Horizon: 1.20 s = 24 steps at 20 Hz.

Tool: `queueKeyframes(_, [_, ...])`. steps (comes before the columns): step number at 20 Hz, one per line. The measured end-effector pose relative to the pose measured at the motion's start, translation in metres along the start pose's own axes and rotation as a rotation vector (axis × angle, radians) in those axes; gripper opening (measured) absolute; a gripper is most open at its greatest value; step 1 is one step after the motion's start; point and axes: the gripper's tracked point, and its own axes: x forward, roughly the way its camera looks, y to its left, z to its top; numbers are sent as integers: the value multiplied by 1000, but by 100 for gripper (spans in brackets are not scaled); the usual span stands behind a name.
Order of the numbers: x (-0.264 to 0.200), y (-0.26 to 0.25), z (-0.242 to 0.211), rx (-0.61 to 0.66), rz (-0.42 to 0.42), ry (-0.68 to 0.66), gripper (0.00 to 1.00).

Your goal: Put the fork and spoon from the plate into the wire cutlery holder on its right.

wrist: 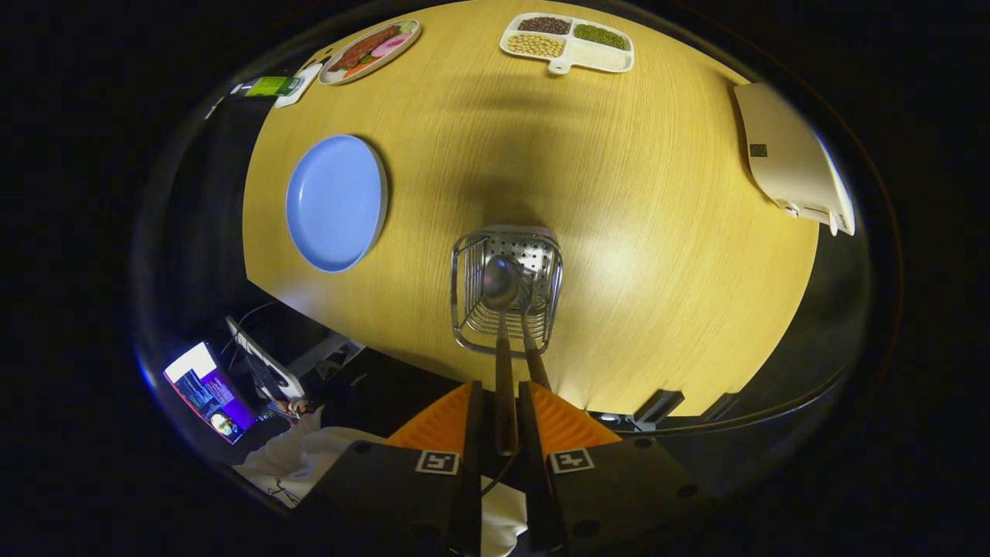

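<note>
fork (534, 352) head hidden behind spoon (501, 282) bowl, monitor (207, 391) cut off at edge

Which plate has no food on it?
The blue plate, left of the wire holder, is bare. The oval plate and divided tray beyond it carry food.

Blue plate (336, 203), yellow wood-grain table (634, 232), silver wire cutlery holder (506, 290), brown-handled spoon (503, 309)

Bean tray (567, 43), food platter (370, 50), monitor (206, 392).
</note>
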Motion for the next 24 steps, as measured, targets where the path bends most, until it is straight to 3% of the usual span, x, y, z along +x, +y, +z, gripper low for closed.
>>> queueKeyframes(1, [-6, 6, 5, -2, 15, -31, 30])
queueKeyframes(4, [-22, 23, 11, -26, 54, -124, 82])
queueKeyframes(6, [-30, 32, 10, -44, 71, -181, 98])
queueKeyframes(12, [-56, 53, 5, -95, 84, -411, 100])
queueKeyframes(17, [-80, 72, 1, -62, 101, -616, 100])
queueKeyframes(24, [-153, 90, 2, -27, 95, -957, 100])
